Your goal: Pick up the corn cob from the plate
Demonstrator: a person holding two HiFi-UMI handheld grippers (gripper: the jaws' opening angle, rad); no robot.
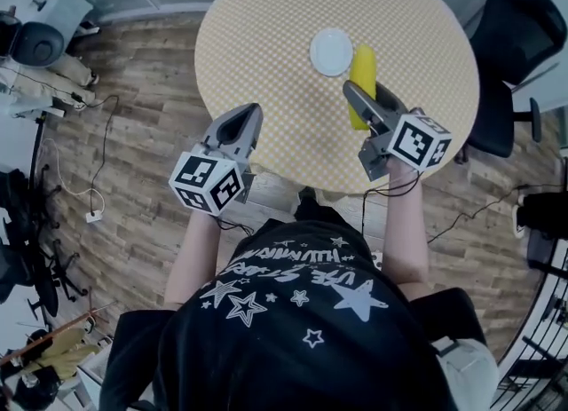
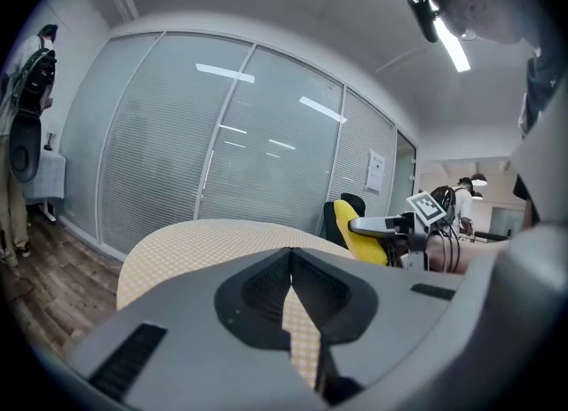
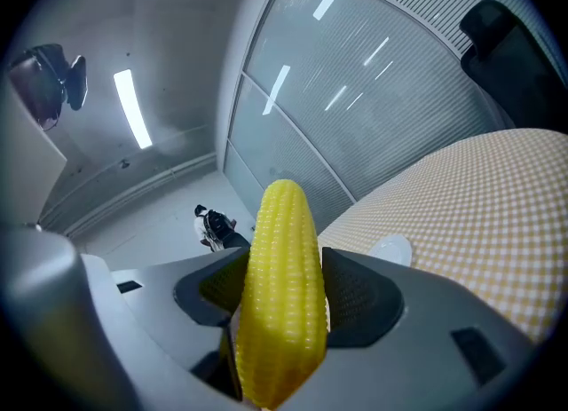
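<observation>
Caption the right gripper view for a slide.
Right gripper grips the corn cob; white plate sits empty on the checkered table.

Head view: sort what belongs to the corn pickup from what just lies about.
Job: yellow ridged corn cob, clamped in right claw; small round white plate, bare.
Lying about: left claw, shut and empty; black office chair; floor cables.

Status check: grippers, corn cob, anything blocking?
Right gripper shut on corn cob, cob off the plate. Left gripper shut, holding nothing, at the table edge. Nothing in the way.
</observation>
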